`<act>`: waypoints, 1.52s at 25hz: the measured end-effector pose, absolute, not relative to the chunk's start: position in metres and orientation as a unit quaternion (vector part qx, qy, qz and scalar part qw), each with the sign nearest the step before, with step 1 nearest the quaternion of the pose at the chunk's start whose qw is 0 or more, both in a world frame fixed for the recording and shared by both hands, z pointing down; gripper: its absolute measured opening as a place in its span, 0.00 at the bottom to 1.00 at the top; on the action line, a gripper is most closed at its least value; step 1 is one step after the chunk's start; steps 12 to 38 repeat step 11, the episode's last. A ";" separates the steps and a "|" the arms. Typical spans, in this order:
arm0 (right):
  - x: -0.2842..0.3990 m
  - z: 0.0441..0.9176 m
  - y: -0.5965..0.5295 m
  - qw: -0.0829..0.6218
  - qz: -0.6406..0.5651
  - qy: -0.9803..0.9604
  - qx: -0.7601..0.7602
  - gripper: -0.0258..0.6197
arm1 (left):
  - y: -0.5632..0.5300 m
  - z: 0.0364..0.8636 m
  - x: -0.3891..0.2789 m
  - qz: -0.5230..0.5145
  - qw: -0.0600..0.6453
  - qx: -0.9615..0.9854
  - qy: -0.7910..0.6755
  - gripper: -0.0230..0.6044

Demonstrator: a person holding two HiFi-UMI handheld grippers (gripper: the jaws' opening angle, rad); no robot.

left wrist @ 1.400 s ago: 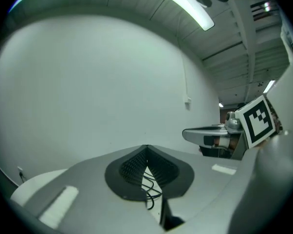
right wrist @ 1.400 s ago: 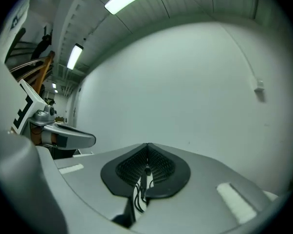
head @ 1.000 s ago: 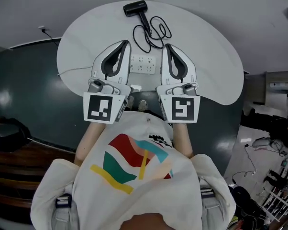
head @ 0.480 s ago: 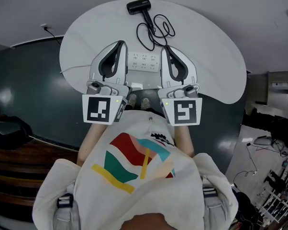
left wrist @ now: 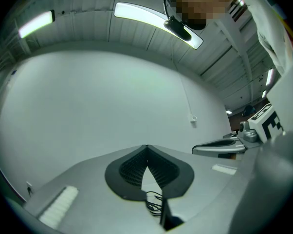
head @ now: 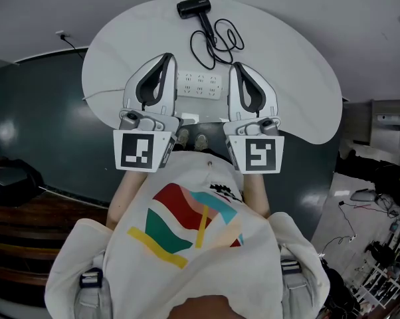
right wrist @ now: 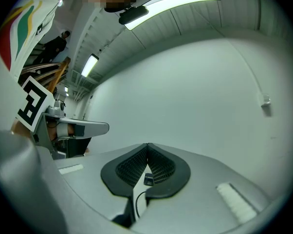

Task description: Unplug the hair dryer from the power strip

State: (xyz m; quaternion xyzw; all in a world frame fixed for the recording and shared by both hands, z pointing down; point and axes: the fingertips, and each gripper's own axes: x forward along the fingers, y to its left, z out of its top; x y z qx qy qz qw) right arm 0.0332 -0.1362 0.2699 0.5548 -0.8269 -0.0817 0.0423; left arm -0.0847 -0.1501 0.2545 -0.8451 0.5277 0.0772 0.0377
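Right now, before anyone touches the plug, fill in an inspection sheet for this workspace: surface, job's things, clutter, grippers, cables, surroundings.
Surface: white rounded table.
Job's things: black hair dryer at the far edge; white power strip between the grippers.
Clutter: nothing seen.
Grippers: left gripper and right gripper both shut, empty, flanking the strip.
Cables: dryer cord looped between dryer and strip; plug seating unclear.
Surroundings: dark floor; wall socket.
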 end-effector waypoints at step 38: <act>0.055 0.272 -0.131 0.047 -0.078 -0.816 0.571 0.06 | -0.149 0.261 -0.061 0.059 0.029 -0.860 0.506 0.04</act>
